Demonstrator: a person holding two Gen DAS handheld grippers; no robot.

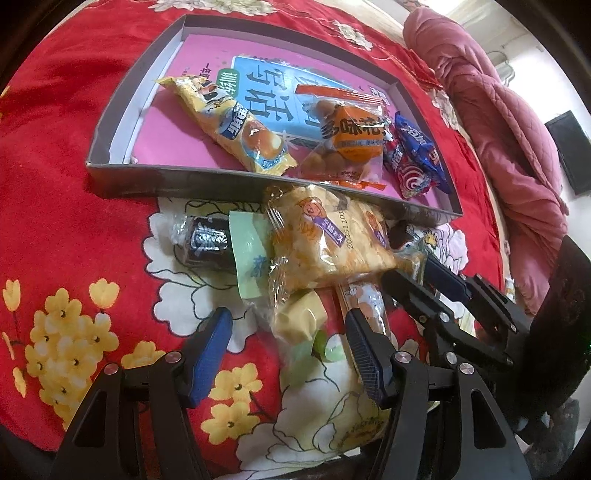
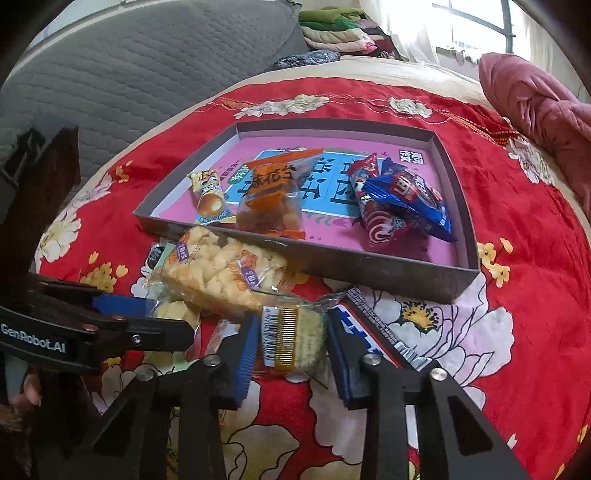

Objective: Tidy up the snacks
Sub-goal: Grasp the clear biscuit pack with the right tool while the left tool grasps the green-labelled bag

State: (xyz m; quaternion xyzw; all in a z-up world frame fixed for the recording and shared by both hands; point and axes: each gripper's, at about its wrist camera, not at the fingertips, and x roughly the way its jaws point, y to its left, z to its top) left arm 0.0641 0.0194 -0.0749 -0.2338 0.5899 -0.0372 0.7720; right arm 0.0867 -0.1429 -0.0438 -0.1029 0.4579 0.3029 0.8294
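Observation:
A shallow grey box (image 1: 177, 181) (image 2: 388, 269) with a pink bottom lies on the red bedspread. It holds a yellow snack bar (image 1: 236, 129) (image 2: 210, 199), an orange peanut bag (image 1: 347, 140) (image 2: 269, 195) and blue-red packets (image 1: 413, 155) (image 2: 402, 203). In front lies a pile: a yellow puffed-rice pack (image 1: 328, 240) (image 2: 221, 273), a dark packet (image 1: 205, 240) and a small yellow candy (image 1: 299, 317). My left gripper (image 1: 288, 350) is open around the pile's near end. My right gripper (image 2: 291, 347) has its fingers around a small clear-wrapped cake (image 2: 291, 339); I cannot tell whether it grips it.
A rolled pink quilt (image 1: 498, 118) (image 2: 535, 110) lies at the right of the bed. A grey padded headboard (image 2: 129, 74) and folded clothes (image 2: 340, 29) stand behind. A blue-white packet (image 2: 376, 325) lies by my right finger.

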